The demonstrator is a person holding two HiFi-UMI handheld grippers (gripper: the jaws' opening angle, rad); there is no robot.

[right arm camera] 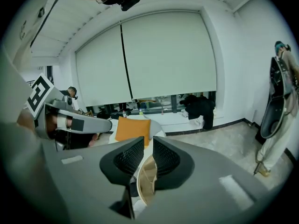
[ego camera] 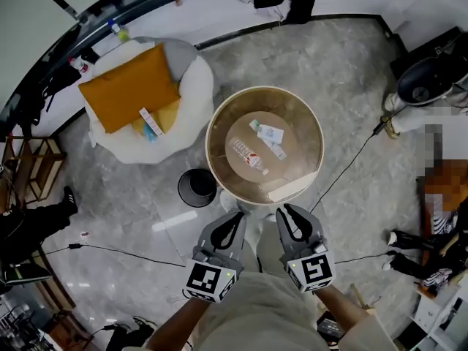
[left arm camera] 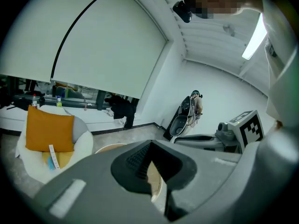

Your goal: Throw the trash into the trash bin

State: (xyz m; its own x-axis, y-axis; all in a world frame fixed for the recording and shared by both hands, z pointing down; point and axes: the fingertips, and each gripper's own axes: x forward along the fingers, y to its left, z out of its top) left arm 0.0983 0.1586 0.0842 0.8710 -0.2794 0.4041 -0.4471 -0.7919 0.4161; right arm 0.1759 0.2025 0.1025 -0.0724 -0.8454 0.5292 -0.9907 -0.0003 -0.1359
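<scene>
Nearest, the left gripper has its jaws closed tip to tip, holding nothing. The right gripper beside it shows a narrow gap between its jaws, also empty. Just beyond them is the round table, and the trash lies on it: a plastic bottle and wrappers. The black trash bin stands on the floor at the table's near left. Farther left is an orange cushion.

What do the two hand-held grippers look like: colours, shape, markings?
They match. The left hand-held gripper and the right hand-held gripper have smooth grey, wedge-shaped jaws lined with black ribbed pads. Each carries a cube with black-and-white square markers at its rear. No cable is visible on either.
</scene>
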